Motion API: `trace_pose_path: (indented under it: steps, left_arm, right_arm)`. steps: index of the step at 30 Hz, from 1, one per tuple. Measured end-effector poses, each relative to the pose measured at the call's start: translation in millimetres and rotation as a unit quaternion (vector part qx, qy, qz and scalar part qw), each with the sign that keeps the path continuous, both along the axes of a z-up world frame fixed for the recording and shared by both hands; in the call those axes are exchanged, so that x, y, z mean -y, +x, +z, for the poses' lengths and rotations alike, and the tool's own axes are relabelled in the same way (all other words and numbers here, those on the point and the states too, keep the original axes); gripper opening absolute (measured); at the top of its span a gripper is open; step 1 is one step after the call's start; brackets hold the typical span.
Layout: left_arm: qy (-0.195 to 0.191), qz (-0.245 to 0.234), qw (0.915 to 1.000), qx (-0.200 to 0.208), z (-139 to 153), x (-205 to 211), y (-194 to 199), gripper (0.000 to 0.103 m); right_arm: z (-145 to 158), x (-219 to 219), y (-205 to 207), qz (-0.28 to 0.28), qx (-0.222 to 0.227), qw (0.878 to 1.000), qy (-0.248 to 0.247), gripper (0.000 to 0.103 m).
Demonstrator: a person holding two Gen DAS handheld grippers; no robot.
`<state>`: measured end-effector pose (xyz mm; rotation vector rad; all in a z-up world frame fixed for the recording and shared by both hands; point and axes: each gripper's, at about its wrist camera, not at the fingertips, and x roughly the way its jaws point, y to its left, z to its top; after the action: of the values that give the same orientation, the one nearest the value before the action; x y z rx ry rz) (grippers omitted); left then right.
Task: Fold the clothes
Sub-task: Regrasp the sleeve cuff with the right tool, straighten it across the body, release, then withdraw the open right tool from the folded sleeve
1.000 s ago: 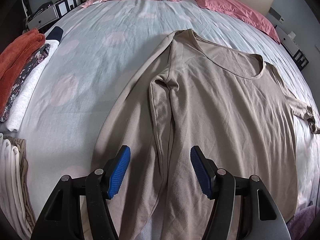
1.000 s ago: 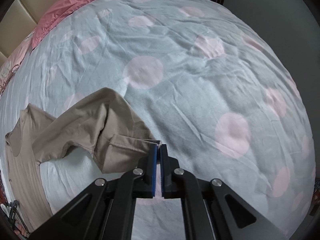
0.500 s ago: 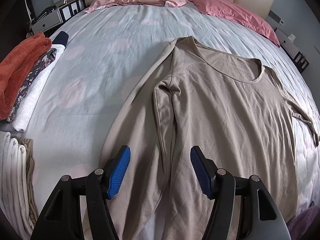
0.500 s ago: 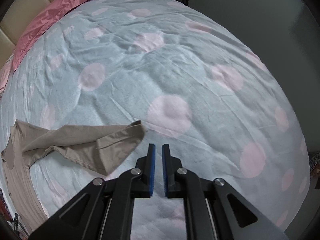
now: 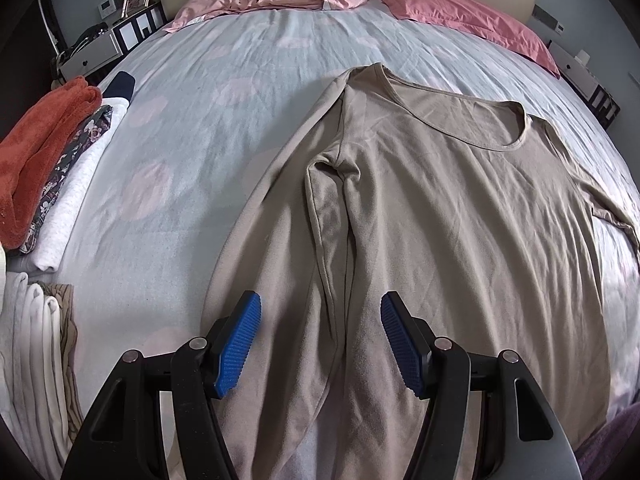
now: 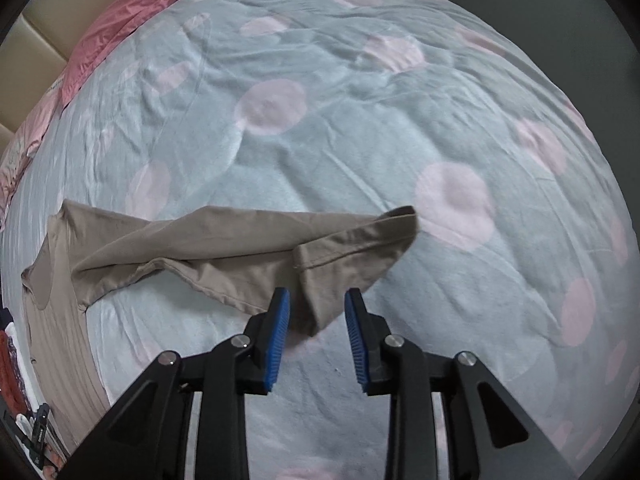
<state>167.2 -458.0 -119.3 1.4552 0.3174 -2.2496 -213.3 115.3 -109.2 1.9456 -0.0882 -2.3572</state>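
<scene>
A beige long-sleeved shirt [image 5: 460, 220] lies flat on the spotted bedspread [image 5: 192, 128], neckline toward the pillows. One sleeve is folded down along its body. My left gripper [image 5: 321, 300] hovers open above that folded sleeve and the shirt's lower part, touching nothing. In the right wrist view the other sleeve [image 6: 224, 248] stretches out sideways across the bed. Its cuff end [image 6: 352, 252] lies loose under my right gripper [image 6: 317, 294]. The right jaws are opening, with a corner of the cuff between them and the pads clear of it.
Folded clothes are stacked at the bed's left edge: an orange towel [image 5: 36, 152] over patterned and white pieces, with more pale folded items [image 5: 32, 352] nearer. Pink pillows [image 5: 460, 12] line the headboard. A nightstand [image 5: 92, 52] stands at the far left. The bed's edge [image 6: 592, 128] curves at the right.
My right gripper, shut on the cuff a second ago, has let it go and spread its jaws. The sleeve now lies straighter on the bed. The left gripper stays open in place.
</scene>
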Motion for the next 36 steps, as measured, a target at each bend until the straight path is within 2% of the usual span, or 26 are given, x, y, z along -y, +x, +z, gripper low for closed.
trace_pose_path:
  steps: [6, 9, 10, 13, 19, 22, 26, 31, 36]
  left_arm:
    - [0.004, 0.000, 0.9999, 0.010, -5.6, 2.8, -6.6, 0.064]
    - [0.003, -0.005, 0.9999, 0.012, -6.4, 0.7, -9.2, 0.064]
    - [0.003, -0.007, 0.9999, 0.012, -6.3, 0.1, -9.3, 0.064]
    - [0.003, -0.008, 0.9999, 0.011, -5.2, -1.1, -8.9, 0.064]
    - [0.005, -0.003, 1.0000, 0.000, 0.5, -0.3, -3.7, 0.064]
    - [0.007, 0.003, 1.0000, -0.004, 2.0, 2.4, 0.0, 0.064]
    - [0.013, 0.010, 0.9998, -0.007, 3.6, 4.8, 2.3, 0.064]
    - [0.012, 0.011, 0.9998, -0.011, 6.7, 2.8, 5.7, 0.064]
    - [0.012, 0.015, 0.9997, -0.013, 7.8, 3.8, 9.1, 0.064]
  right_arm:
    - [-24.0, 12.0, -7.9, 0.000, 0.010, 0.999, 0.033, 0.027]
    - [-25.3, 7.2, -4.9, -0.009, 0.002, 0.999, 0.045, 0.010]
    - [-22.1, 4.6, -2.5, -0.011, -0.002, 0.999, 0.047, 0.006]
    - [-6.2, -7.2, 6.3, -0.021, -0.017, 0.999, 0.043, 0.003]
    - [32.6, -44.2, 35.8, -0.070, -0.036, 0.997, 0.001, 0.001]
    - [39.6, -62.3, 53.1, -0.083, -0.034, 0.996, -0.012, 0.001]
    - [23.6, -76.2, 75.5, -0.091, -0.015, 0.995, -0.031, 0.001]
    - [-17.4, -92.7, 97.9, -0.118, 0.027, 0.991, -0.055, 0.006]
    - [-23.5, -118.7, 115.5, -0.148, 0.035, 0.988, -0.042, 0.006]
